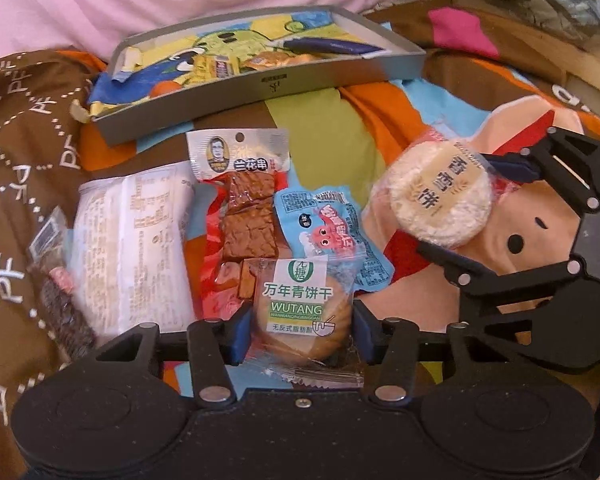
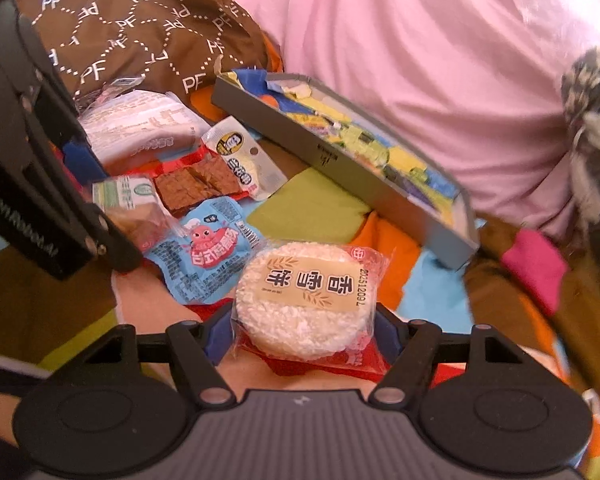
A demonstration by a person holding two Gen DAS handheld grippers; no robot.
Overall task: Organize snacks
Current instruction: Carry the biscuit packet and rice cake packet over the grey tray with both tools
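Left gripper (image 1: pixel 302 334) jaws clamped on WUTANG biscuit pack (image 1: pixel 296 312) at 6 o'clock. Right gripper (image 2: pixel 304 330) jaws closed on rice cake pack (image 2: pixel 306 300). Blue octopus pack (image 1: pixel 332 232) between them. Tofu strip pack (image 1: pixel 244 208) at 12 from biscuit, blocking path to grey tray (image 1: pixel 260 84). White pack (image 1: pixel 132 240) at 9.

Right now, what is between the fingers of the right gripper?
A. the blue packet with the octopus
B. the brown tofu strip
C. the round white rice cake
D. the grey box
C: in the right wrist view the round white rice cake sits between the blue pads of the right gripper.
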